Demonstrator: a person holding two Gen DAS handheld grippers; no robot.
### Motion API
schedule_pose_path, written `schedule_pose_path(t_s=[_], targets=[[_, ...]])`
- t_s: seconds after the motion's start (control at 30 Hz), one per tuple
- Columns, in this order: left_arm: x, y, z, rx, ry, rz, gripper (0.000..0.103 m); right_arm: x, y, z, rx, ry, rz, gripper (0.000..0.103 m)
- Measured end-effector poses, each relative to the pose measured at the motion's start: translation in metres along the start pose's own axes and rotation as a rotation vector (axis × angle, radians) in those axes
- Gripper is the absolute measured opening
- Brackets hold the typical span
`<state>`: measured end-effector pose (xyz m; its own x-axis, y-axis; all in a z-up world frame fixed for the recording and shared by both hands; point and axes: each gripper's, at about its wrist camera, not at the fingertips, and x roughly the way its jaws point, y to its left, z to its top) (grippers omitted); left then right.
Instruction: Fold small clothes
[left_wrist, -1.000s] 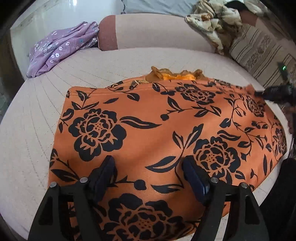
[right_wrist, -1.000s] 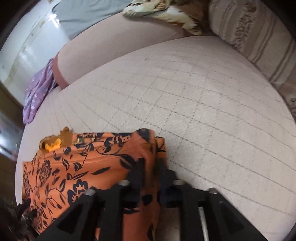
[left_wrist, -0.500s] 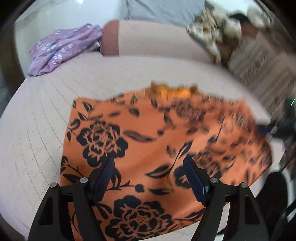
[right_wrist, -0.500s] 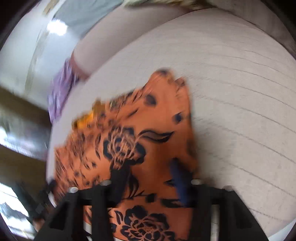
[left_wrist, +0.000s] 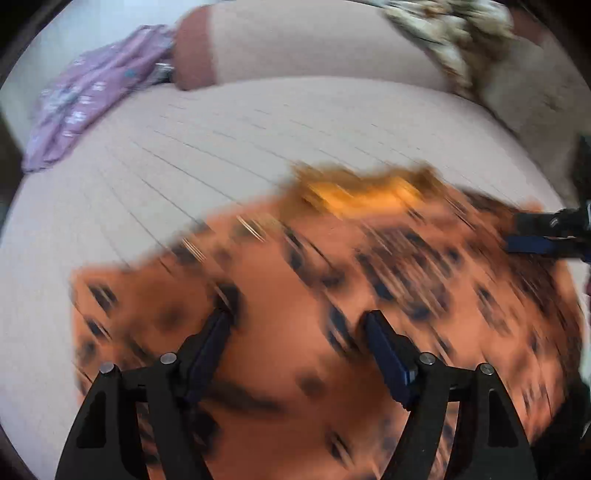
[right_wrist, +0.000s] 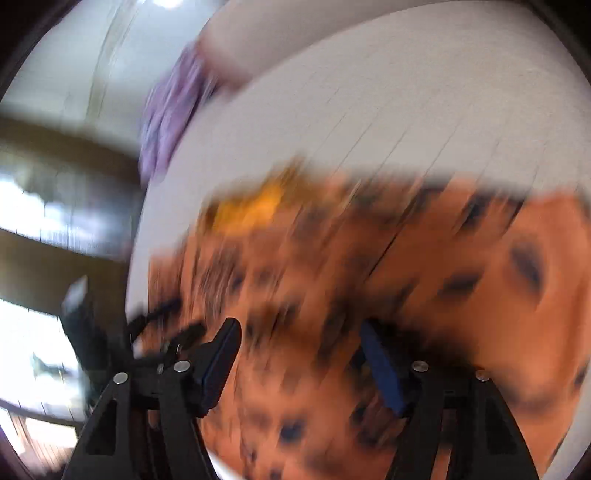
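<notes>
Left claw (left_wrist: 297, 325) and right claw (right_wrist: 299, 338) both gape wide, released, above the cloth (left_wrist: 332, 295): orange fabric with black floral print, blurred, spread flat on a beige quilted cushion (left_wrist: 184, 155).

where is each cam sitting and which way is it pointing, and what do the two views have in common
Left wrist: sits on the left gripper, looking forward over the orange floral garment toward the sofa back; its open fingers show, with the right gripper at right.
Right wrist: sits on the right gripper, facing leftward across the garment; its open fingers show.
Shared: the garment, the beige cushion, the purple cloth.
</notes>
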<state>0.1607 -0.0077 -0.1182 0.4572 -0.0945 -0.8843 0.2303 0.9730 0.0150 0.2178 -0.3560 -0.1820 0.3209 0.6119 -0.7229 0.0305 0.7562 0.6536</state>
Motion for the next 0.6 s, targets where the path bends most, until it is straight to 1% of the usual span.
schedule_pose_path(t_s=[0.03, 0.07, 0.1, 0.13, 0.17, 0.27, 0.3, 0.33, 0.37, 0.4, 0.43, 0.47, 0.5, 0.53, 0.57, 0.6], targets=[[0.0, 0.007, 0.006, -0.033, -0.004, 0.026, 0.078, -0.008, -0.01, 0.007, 0.045, -0.052, -0.035, 0.071], [-0.001, 0.021, 0.012, -0.1, -0.004, 0.051, 0.077, -0.02, -0.018, 0.016, 0.066, -0.122, -0.099, 0.071], [-0.005, 0.03, 0.012, -0.141, -0.007, 0.032, 0.076, -0.026, -0.024, 0.019, 0.076, -0.149, -0.107, 0.071], [-0.014, 0.041, 0.01, -0.18, -0.028, -0.018, 0.076, -0.032, -0.028, 0.018, 0.095, -0.154, -0.091, 0.071], [-0.023, 0.047, 0.005, -0.194, -0.055, -0.046, 0.076, -0.042, -0.031, 0.013, 0.107, -0.166, -0.071, 0.071], [-0.055, 0.06, -0.018, -0.184, -0.121, -0.058, 0.076, -0.077, -0.022, -0.016, 0.015, -0.235, -0.095, 0.072], [-0.063, 0.061, -0.026, -0.18, -0.128, -0.065, 0.076, -0.089, -0.018, -0.031, 0.009, -0.255, -0.082, 0.074], [-0.071, 0.061, -0.037, -0.176, -0.136, -0.082, 0.076, -0.097, -0.017, -0.043, 0.014, -0.261, -0.057, 0.077], [-0.076, 0.062, -0.049, -0.171, -0.141, -0.098, 0.076, -0.102, -0.016, -0.058, 0.019, -0.247, -0.003, 0.08], [-0.08, 0.062, -0.06, -0.168, -0.139, -0.101, 0.076, -0.102, -0.014, -0.072, 0.017, -0.2, 0.055, 0.081], [-0.084, 0.06, -0.074, -0.164, -0.137, -0.102, 0.077, -0.1, -0.011, -0.079, 0.014, -0.165, 0.088, 0.081], [-0.08, 0.058, -0.086, -0.161, -0.132, -0.096, 0.081, -0.094, -0.014, -0.092, 0.009, -0.124, 0.116, 0.081], [-0.073, 0.056, -0.094, -0.159, -0.113, -0.079, 0.082, -0.09, -0.019, -0.101, 0.007, -0.111, 0.091, 0.081], [-0.06, 0.056, -0.103, -0.156, -0.055, -0.045, 0.082, -0.085, -0.033, -0.108, 0.029, -0.104, 0.015, 0.078], [-0.051, 0.058, -0.11, -0.148, -0.002, -0.023, 0.082, -0.089, -0.054, -0.115, 0.101, -0.137, 0.008, 0.065], [-0.055, 0.056, -0.115, -0.128, -0.037, -0.017, 0.082, -0.101, -0.069, -0.123, 0.197, -0.196, 0.061, 0.065]])
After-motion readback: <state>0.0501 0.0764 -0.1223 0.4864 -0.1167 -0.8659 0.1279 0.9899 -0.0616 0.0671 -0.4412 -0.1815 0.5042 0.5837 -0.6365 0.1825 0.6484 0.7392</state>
